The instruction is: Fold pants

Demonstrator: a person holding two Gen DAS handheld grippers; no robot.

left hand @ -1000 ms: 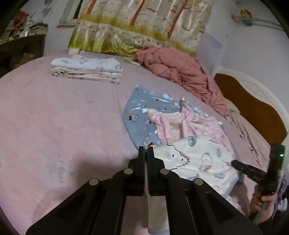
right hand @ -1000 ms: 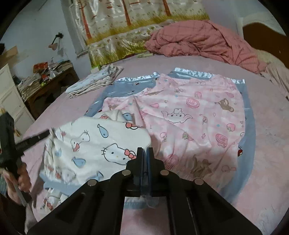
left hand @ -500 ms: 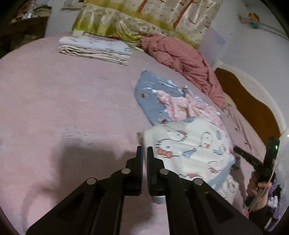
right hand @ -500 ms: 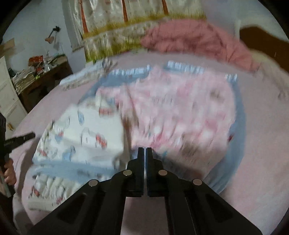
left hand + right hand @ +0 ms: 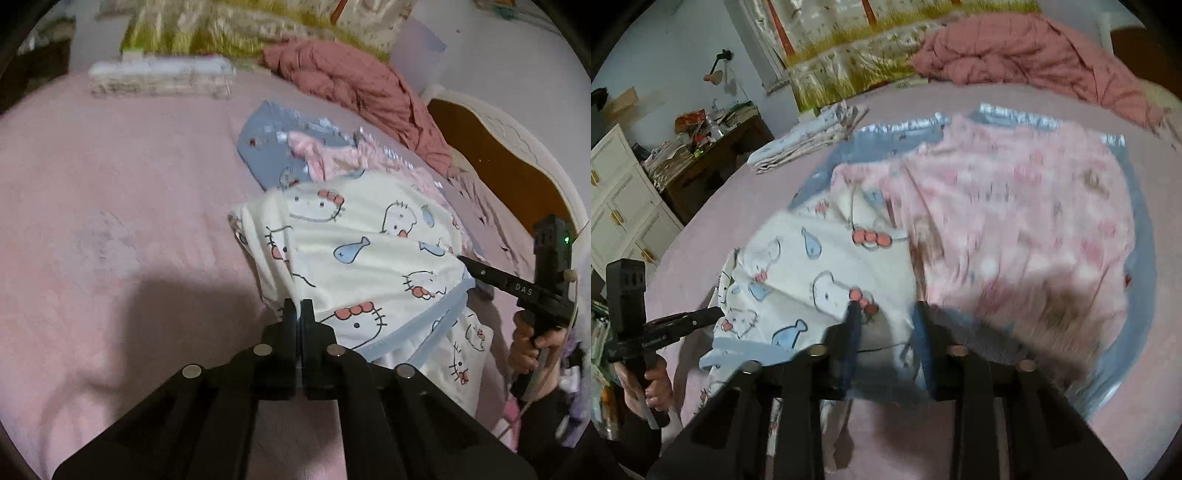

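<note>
You had three pants on the bed (image 5: 110,184): white pants (image 5: 369,236), pink pants (image 5: 1015,206) and blue pants (image 5: 1141,229). One stack (image 5: 162,75) lay at 11 o'clock. Your left gripper (image 5: 298,310) had just closed, pinching the white pants. Your right gripper (image 5: 886,317) gaped wide around their cloth.

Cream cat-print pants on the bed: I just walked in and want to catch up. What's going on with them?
A person holds a gripper in each hand at the cream cat-print pants, which lie on the pink bed sheet atop a pink patterned garment. The left gripper is shut at the pants' near edge. The right gripper has its fingers apart, with cloth between them. A folded stack of clothes lies farther back.
</note>
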